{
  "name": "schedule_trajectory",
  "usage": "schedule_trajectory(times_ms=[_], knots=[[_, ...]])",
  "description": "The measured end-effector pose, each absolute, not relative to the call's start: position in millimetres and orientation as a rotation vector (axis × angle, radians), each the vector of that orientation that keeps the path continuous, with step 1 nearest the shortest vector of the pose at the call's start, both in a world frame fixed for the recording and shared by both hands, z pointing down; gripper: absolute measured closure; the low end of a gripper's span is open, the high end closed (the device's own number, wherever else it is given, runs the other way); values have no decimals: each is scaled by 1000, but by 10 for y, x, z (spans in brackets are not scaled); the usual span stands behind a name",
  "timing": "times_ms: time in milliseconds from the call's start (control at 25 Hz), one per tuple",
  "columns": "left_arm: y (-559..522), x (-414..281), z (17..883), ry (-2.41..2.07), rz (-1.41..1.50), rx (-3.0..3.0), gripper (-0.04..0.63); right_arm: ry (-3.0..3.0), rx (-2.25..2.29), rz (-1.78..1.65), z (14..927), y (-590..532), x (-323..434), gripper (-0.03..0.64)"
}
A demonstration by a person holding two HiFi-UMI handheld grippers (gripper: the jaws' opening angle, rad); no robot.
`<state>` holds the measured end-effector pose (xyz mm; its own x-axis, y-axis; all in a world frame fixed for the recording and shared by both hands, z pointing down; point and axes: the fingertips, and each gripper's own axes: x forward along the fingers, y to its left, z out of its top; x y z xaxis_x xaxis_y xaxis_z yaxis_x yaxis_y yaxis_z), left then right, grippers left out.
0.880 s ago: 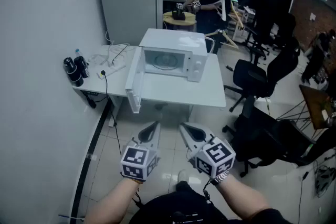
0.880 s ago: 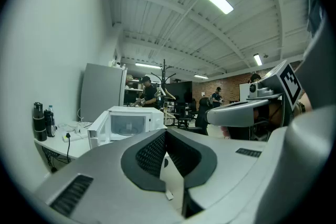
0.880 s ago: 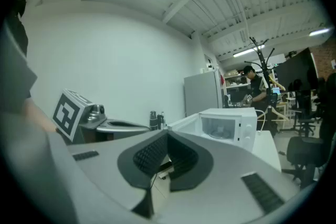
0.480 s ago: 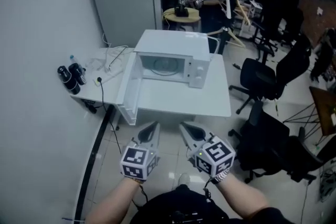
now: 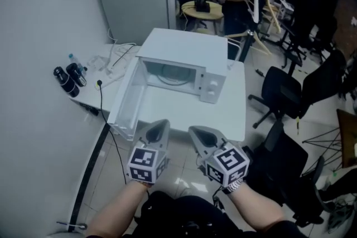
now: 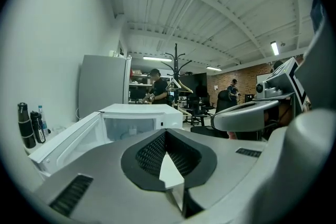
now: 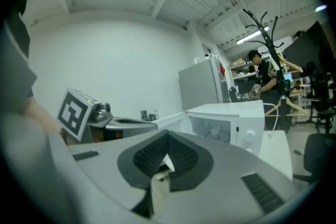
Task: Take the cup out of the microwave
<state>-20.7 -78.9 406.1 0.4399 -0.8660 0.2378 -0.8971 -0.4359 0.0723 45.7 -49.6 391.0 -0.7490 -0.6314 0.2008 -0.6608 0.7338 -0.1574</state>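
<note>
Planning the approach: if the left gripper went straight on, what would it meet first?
The left gripper likely meets the open microwave, right of its door; the table's front edge may come first, depth unclear.

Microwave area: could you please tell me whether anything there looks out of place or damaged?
Nothing looks spilled or damaged. The door of the microwave stands wide open, which suits the task; loose cables lie tangled left of it.

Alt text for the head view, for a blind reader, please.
A white microwave stands on a white table, its door swung open leftward. In front, the left gripper and right gripper point toward it, both shut and empty.
</note>
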Motion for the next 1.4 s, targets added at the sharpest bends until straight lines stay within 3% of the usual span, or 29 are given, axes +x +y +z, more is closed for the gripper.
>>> schedule_trajectory(times_ms=[560,640,880,1400], knots=[[-2149,-270,4649,-1577,267,2419,592,-2711,1033,390,4229,-1584,442,611],[-2379,-319,4780,-1567,281,2404,529,-2692,1040,398,4290,-1762,402,609],[-3026,-447,5156,-1546,309,2356,459,-2635,1072,444,4504,-2205,292,611],[-3925,-405,5666,-1526,408,2323,348,-2569,1093,526,4871,-2782,197,610]])
